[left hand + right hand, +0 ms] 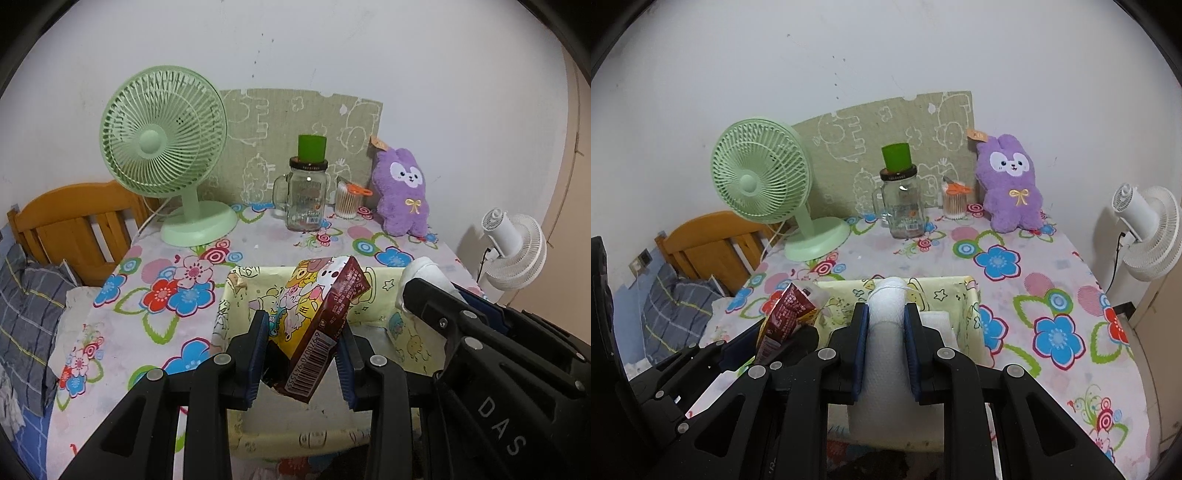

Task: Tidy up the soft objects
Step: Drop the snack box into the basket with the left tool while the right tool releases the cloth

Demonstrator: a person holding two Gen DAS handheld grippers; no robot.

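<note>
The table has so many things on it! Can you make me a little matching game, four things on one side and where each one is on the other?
Things
1. green fan
2. purple plush bunny
3. snack packet
4. white roll

Places
A. held between the right gripper's fingers, over the yellow fabric bin
B. back left of the table, on its round base
C. held between the left gripper's fingers, tilted
D. back right of the table, against the wall

Pairs: 1-B, 2-D, 3-C, 4-A
</note>
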